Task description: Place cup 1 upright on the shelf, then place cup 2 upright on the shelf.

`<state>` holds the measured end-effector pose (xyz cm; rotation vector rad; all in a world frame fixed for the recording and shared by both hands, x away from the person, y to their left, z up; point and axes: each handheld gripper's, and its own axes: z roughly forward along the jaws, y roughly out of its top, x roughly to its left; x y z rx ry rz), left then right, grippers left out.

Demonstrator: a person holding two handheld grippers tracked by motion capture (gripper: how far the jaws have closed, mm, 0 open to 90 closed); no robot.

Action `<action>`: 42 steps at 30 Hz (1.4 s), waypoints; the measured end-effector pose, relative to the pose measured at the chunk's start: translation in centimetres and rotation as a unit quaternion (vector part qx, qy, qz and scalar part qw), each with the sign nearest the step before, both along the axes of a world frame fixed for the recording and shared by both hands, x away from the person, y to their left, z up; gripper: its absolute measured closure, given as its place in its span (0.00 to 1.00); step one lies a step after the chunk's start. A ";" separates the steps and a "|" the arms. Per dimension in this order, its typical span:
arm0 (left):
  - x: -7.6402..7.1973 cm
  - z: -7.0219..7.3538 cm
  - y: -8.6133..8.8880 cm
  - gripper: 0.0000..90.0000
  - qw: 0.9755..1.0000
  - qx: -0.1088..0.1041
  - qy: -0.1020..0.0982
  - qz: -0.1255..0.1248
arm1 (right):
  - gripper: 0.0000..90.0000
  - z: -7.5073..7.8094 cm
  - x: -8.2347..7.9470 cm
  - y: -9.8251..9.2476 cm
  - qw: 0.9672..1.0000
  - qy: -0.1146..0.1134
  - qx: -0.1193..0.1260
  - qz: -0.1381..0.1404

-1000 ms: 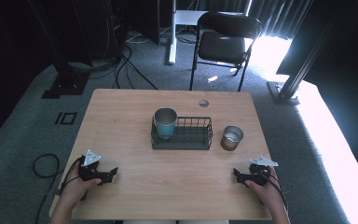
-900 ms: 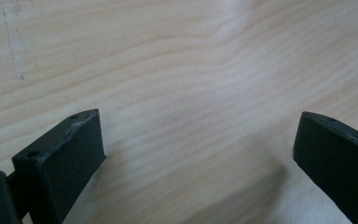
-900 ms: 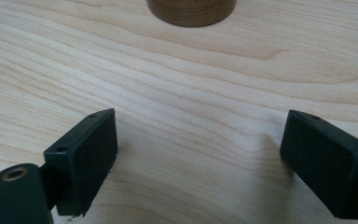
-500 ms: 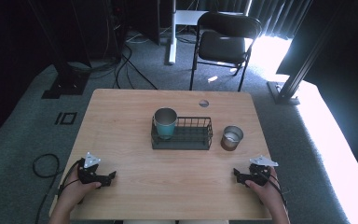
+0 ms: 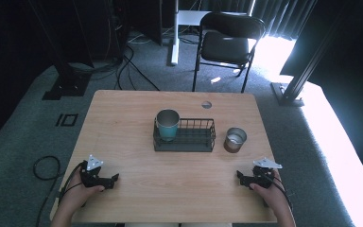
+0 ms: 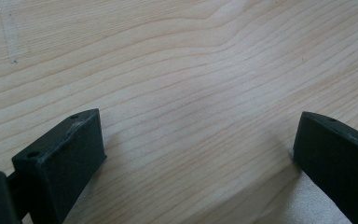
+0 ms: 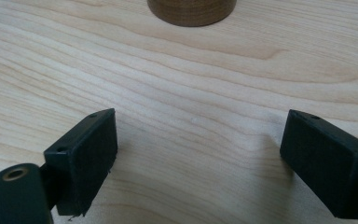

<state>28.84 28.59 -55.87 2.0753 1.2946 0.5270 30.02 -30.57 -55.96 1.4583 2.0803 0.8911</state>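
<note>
— Between the jaws of each gripper, what do you see?
— Bare bench (image 6: pixel 186 93). Both the left gripper (image 5: pixel 112 178) and right gripper (image 5: pixel 240 176) are spread wide, holding nothing.
— Where is the brown cup (image 5: pixel 235 140)?
— Standing near the right gripper, just beside the wire basket (image 5: pixel 194 142).

A black folding chair (image 5: pixel 227 45) stands beyond the wooden table (image 5: pixel 123 118) on grey carpet (image 5: pixel 23 137); dark curtains (image 5: pixel 283 14) hang behind; bright daylight falls at right.
</note>
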 end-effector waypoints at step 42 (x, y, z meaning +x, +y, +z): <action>0.0 0.0 -0.1 0.03 1.000 0.000 0.000 0.004 | 0.14 1.6 3.5 1.5 0.997 -0.065 0.025 -0.014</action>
